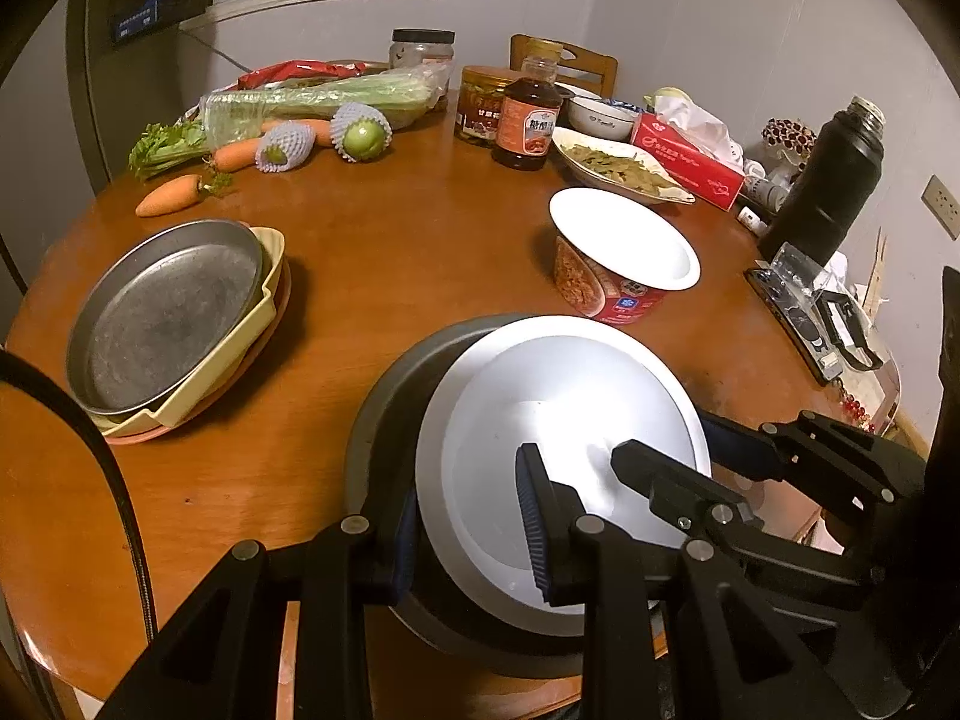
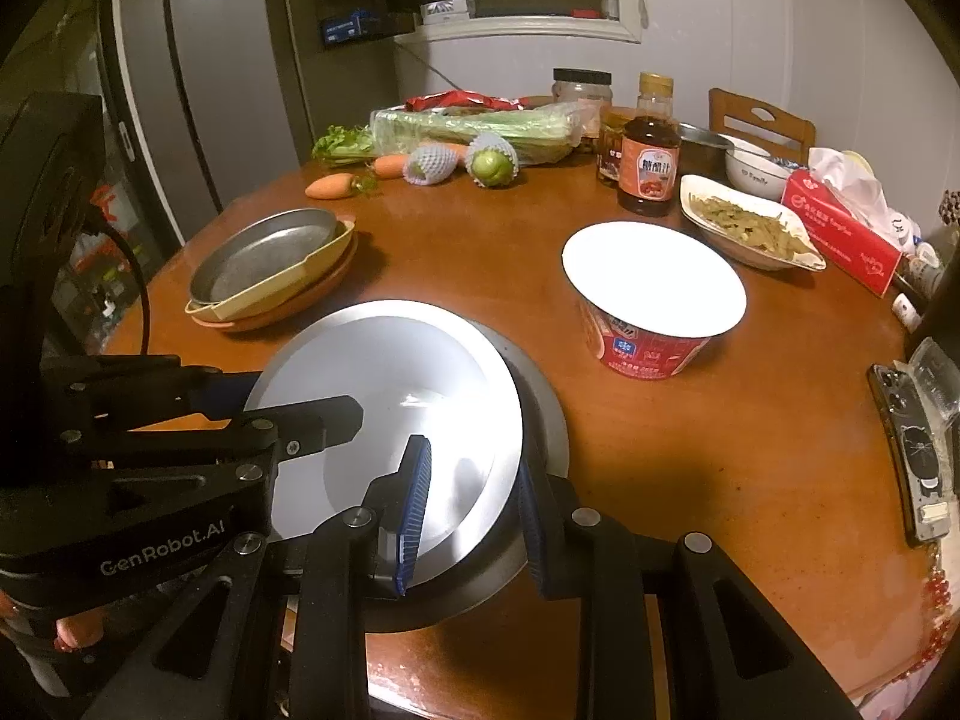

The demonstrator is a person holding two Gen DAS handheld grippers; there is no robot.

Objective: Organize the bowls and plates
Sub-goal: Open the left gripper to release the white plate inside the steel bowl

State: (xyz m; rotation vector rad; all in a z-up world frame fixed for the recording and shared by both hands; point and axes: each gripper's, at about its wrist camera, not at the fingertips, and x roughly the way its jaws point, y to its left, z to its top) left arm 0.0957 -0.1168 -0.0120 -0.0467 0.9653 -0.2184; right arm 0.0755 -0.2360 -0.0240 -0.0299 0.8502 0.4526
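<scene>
A white plate [image 1: 558,396] [image 2: 384,372] lies inside a larger grey plate [image 1: 372,420] [image 2: 540,396] near the table's front edge. My left gripper [image 1: 471,474] is shut on the near-left rims of the two plates, with one blue pad on the white plate's inside and the other outside the grey rim. My right gripper [image 2: 474,456] is shut on the opposite rims in the same way. Each gripper shows in the other's view: the right gripper [image 1: 678,438] and the left gripper [image 2: 300,390]. To the left, a metal pan [image 1: 168,318] [image 2: 270,252] sits in a stack on a yellow dish [image 1: 264,300] and an orange plate [image 1: 264,336].
A red instant-noodle bowl [image 1: 624,258] [image 2: 654,306] stands just beyond the plates. Behind are a sauce bottle [image 1: 528,120], a dish of greens [image 1: 618,171], a tissue box [image 1: 684,162], carrots [image 1: 168,195] and celery. A black flask [image 1: 834,180] and a phone [image 2: 912,456] lie at the right edge.
</scene>
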